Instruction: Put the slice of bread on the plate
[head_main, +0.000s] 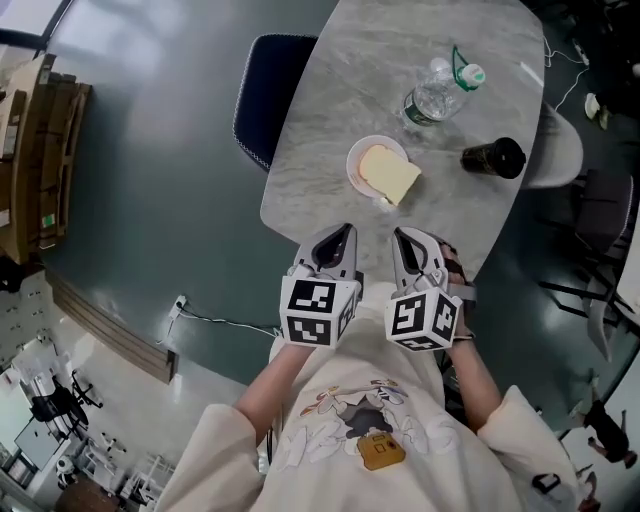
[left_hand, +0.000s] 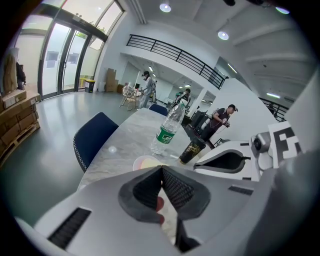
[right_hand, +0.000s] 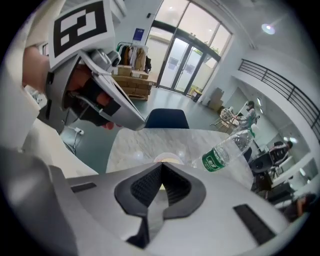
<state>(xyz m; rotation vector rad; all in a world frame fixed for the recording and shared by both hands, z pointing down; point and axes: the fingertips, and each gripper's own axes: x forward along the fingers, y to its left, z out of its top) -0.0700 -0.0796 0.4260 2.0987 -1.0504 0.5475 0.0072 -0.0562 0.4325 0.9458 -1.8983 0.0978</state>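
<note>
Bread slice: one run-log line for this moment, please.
bread: on plate | left gripper: shut, empty | right gripper: shut, empty | task: done

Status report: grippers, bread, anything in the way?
Left gripper and right gripper shut, empty, by the table's near edge. Bread slice lies on the plate. Bottle and dark cup stand apart from it.

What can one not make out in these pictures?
Left gripper view: the left gripper, jaws together, hides most of the plate.
Right gripper view: the right gripper hides the slice of bread almost fully.
Head view: the bottle label is too small to read; what the dark cup holds does not show.
</note>
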